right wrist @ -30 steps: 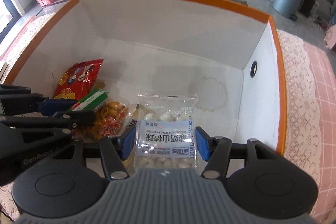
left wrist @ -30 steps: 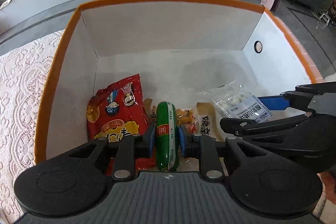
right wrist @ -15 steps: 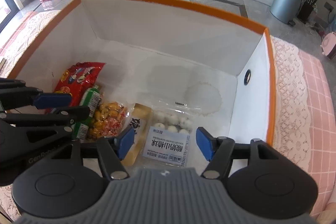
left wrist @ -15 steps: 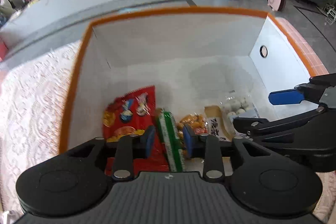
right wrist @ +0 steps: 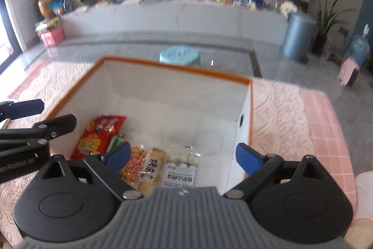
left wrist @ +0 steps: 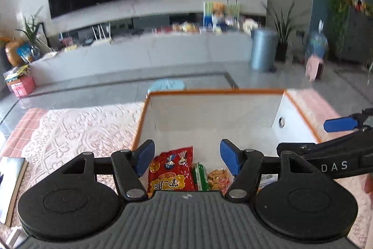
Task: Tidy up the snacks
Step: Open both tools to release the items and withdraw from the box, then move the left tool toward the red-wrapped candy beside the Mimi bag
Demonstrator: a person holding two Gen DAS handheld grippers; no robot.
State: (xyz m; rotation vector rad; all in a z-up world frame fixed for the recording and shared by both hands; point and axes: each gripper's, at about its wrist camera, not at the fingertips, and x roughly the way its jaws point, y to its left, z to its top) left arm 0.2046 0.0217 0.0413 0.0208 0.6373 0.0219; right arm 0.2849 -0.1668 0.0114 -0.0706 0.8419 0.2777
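A white box with an orange rim (left wrist: 211, 92) (right wrist: 177, 69) holds several snacks in a row at its near side: a red packet (left wrist: 172, 170) (right wrist: 99, 135), a green sausage stick (left wrist: 201, 176) (right wrist: 114, 141), an orange snack bag (left wrist: 218, 176) (right wrist: 132, 165), a yellow packet (right wrist: 150, 169) and a clear bag of white balls (right wrist: 183, 168). My left gripper (left wrist: 187, 155) is open and empty, raised above the box's near edge. My right gripper (right wrist: 183, 154) is open and empty, raised above the clear bag.
The box stands on a lace cloth (left wrist: 77, 125) over a pink table cover (right wrist: 324, 123). A book (left wrist: 10, 181) lies at the left. A blue stool (right wrist: 179, 55), a grey bin (right wrist: 297, 36) and a long white counter (left wrist: 139, 53) stand beyond.
My left gripper let go of the green stick, my right gripper let go of the clear bag. Both opened wide, rose and pulled back out of the box.
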